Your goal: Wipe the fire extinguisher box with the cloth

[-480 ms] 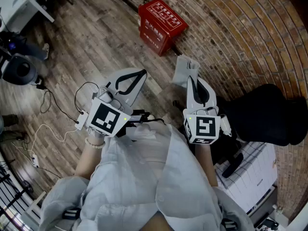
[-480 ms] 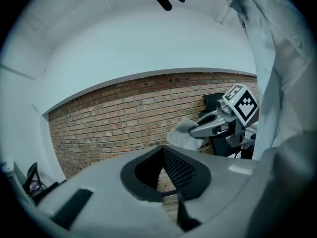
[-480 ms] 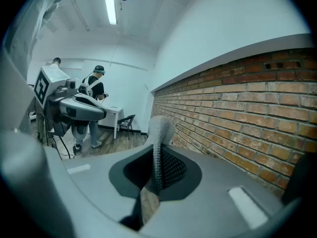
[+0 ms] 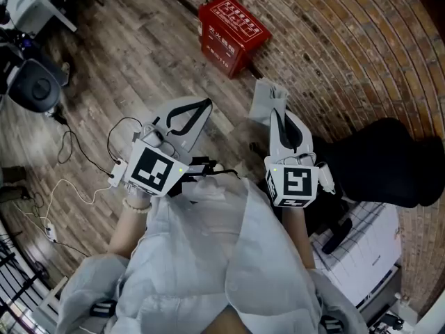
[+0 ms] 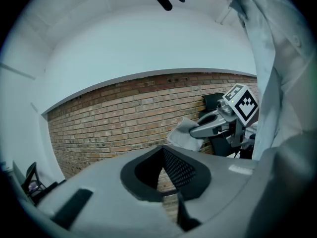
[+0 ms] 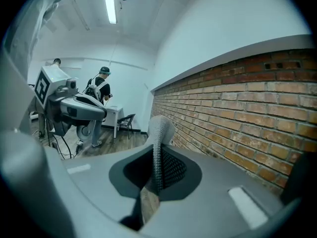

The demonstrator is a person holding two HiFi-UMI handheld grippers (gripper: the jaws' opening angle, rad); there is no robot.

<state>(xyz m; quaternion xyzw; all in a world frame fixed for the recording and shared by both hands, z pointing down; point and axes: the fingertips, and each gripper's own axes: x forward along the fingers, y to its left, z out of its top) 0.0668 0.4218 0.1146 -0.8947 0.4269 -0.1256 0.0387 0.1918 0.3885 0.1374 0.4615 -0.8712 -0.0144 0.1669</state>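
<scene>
Your right gripper (image 4: 276,115): pinching the cloth (image 4: 265,97). Your left gripper (image 4: 199,110): pressed together, empty. Risk: the cloth may slip free when dragged across the fire extinguisher box (image 4: 233,35), if your pinch is shallow.

— How is the light?
— Bright and even, an indoor room. In the right gripper view a ceiling strip lamp (image 6: 110,4) glares pure white, blown out along its length. Both gripper views give the white walls a cool bluish cast.
— Shadows?
— Soft ones only. In the head view the wooden floor (image 4: 118,54) carries faint, diffuse shade, and the black object (image 4: 389,162) loses all detail.
— Sharpness?
— The brick wall (image 5: 124,113) is crisp mid-frame. The left gripper (image 5: 162,151) and right gripper (image 6: 156,155) smear out of focus close to their lenses.
— Distortion?
— Strong fisheye. The wall's top edge bows into an arc, and a black vignette fills the gripper views' corners.
</scene>
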